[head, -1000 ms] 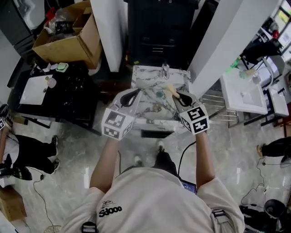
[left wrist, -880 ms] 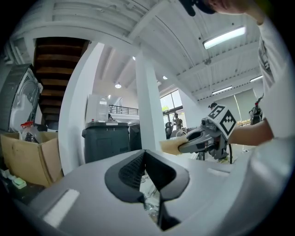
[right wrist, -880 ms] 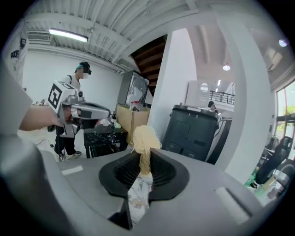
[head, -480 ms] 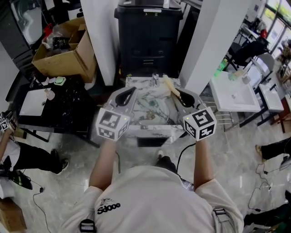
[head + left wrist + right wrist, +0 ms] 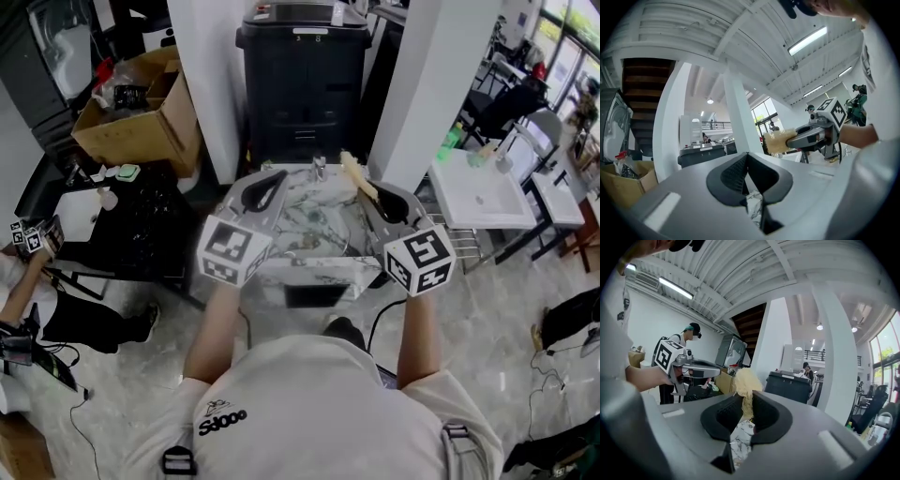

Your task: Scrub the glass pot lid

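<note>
Person: stood over the work with both forearms stretched forward, one tool in each hand.
Left claw (image 5: 277, 178): clenched, its dark pads meeting at the tips with nothing between them. It was held above the left side of the marble surface (image 5: 309, 267), with its marker cube (image 5: 232, 251) nearest the body.
Right claw (image 5: 370, 194): grasping a pale yellow fibrous scrubber (image 5: 354, 173). It was held above the right side of the surface, level with the left claw and well apart from it.
Scrubber: pinched by its lower part, its bushy end stuck up past the pads and pointed away from the person. In the left gripper view it showed as a straw-coloured block at the front of the other tool.
Glass pot lid (image 5: 323, 227): lay low in the veined marble surface, between and below the two claws. Neither touched it, and it showed only as a faint curved rim, hard to make out.
Tap (image 5: 320, 167): small and metal, upright at the far edge of the surface.
Black bin (image 5: 305, 84): stood directly behind the tap, between two white columns (image 5: 220, 75).
Cardboard box (image 5: 141, 112): open, far left, with clutter inside.
White basin (image 5: 483, 197): far right, beyond the right column.
</note>
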`<move>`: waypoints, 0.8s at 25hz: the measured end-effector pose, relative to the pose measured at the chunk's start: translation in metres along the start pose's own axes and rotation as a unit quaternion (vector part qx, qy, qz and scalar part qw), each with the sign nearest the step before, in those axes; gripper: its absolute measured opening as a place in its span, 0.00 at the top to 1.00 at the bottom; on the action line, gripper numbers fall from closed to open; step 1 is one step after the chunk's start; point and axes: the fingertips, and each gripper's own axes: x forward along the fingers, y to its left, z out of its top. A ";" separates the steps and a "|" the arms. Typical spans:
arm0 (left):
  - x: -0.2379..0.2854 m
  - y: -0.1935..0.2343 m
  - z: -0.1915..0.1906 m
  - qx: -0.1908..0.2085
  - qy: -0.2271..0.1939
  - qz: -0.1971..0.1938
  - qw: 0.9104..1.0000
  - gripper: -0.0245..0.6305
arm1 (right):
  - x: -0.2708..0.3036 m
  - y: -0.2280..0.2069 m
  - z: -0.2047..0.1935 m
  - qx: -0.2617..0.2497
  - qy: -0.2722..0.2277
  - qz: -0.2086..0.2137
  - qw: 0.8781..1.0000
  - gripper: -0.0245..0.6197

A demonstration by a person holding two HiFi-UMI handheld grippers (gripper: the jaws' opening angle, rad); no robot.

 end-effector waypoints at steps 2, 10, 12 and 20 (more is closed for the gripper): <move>-0.001 -0.002 0.002 -0.001 -0.001 -0.001 1.000 0.95 | -0.004 0.001 0.001 0.000 0.000 -0.002 1.000 0.90; -0.006 -0.006 0.008 0.001 -0.005 -0.005 1.000 0.95 | -0.007 0.001 0.008 -0.002 -0.009 -0.012 1.000 0.90; -0.007 -0.007 0.008 0.002 -0.005 -0.006 1.000 0.95 | -0.007 0.003 0.009 -0.003 -0.010 -0.012 1.000 0.90; -0.008 -0.009 0.015 0.006 -0.012 -0.006 1.000 0.95 | -0.010 0.002 0.014 -0.007 -0.016 -0.016 1.000 0.90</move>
